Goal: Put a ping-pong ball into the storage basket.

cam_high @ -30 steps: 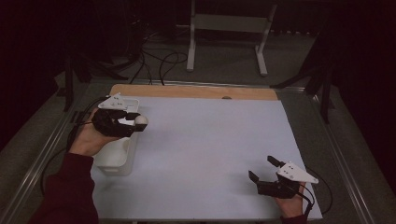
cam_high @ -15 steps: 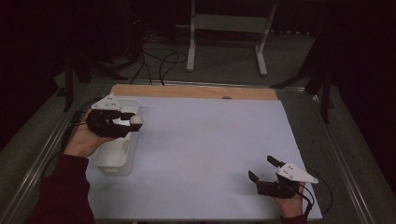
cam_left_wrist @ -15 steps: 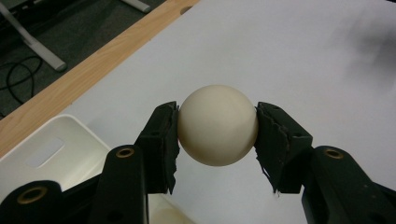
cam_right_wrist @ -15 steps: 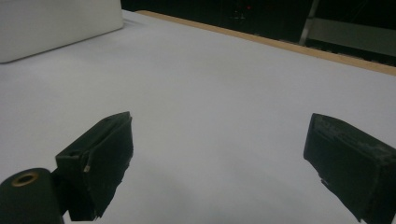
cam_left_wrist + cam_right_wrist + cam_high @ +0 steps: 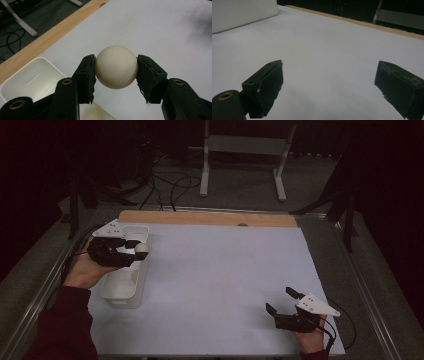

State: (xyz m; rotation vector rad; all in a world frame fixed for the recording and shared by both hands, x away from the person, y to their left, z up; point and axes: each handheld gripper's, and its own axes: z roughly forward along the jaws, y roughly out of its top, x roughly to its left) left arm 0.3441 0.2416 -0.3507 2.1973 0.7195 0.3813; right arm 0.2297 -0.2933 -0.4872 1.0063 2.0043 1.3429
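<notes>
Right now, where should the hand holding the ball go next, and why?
Probably a little sideways over the white sheet, then down. The left gripper is shut on the ball, held above the edge of the bin, where another ball lies. The ball looks freshly lifted out, and the sheet beside the bin is bare. The right gripper rests open, far off.

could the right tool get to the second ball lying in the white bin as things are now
Probably not straight away. The right tool sits open at the near right of the table, while the second ball lies in the white bin at far left, with the left tool and its ball hovering above.
</notes>
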